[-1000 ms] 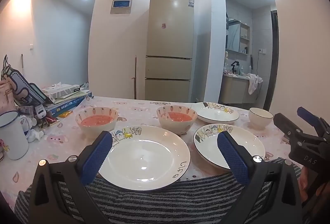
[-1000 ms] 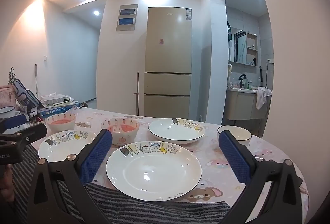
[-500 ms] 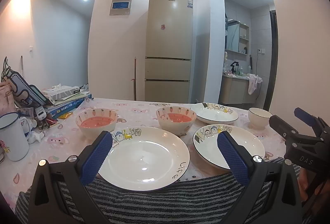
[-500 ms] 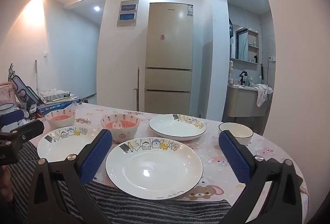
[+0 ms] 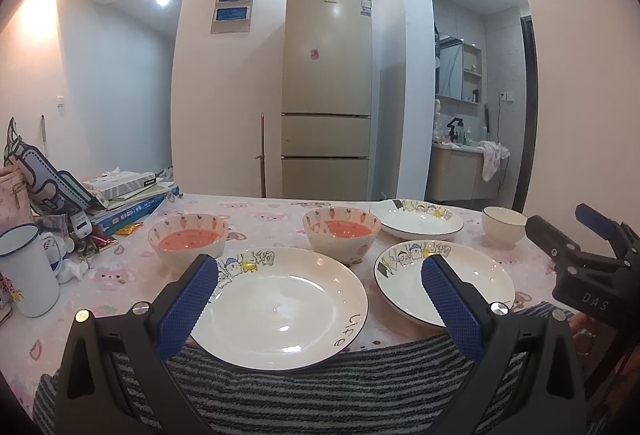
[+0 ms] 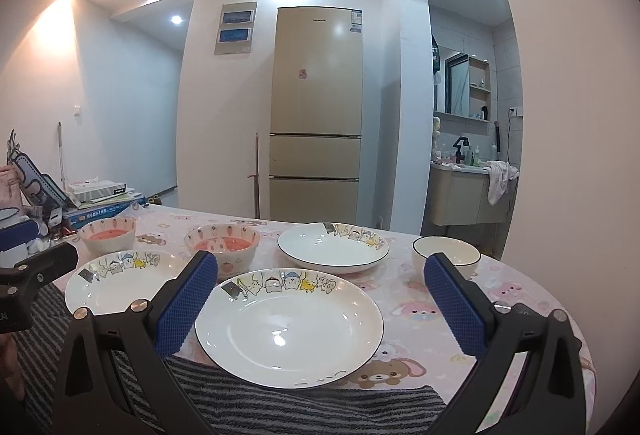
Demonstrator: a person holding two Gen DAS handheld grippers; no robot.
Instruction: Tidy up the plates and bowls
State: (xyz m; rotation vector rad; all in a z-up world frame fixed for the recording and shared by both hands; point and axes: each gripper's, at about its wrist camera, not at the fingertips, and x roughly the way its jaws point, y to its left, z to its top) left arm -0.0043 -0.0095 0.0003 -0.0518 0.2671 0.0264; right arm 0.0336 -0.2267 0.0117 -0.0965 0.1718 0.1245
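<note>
In the left wrist view, a white mug [image 5: 28, 271] is seen at the left edge of the surface [image 5: 260, 209], with a stack of books [image 5: 128, 203] behind it. The left tool [image 5: 320, 299] fills the lower centre of the frame; its blue pads [image 5: 188, 303] are spread wide apart and nothing is held or touched. Between them, low in the frame, a flat plate [image 5: 280, 311] lies on the surface, its near rim over a striped cloth [image 5: 320, 391]. Two bowls with pink insides [image 5: 188, 241] [image 5: 342, 233] stand just behind it. To the right a deep plate [image 5: 444, 287] is set, with another plate [image 5: 416, 219] and a small white bowl [image 5: 504, 227] further back. At the right edge the right tool [image 5: 576, 235] is visible from the side.

In the right wrist view, the right tool [image 6: 320, 303] is likewise spread wide and empty, above the striped cloth. The deep plate [image 6: 290, 327] lies between its pads [image 6: 186, 307], untouched. The flat plate [image 6: 120, 283] is at lower left, and the small white bowl [image 6: 446, 255] at right, behind the right pad.
</note>
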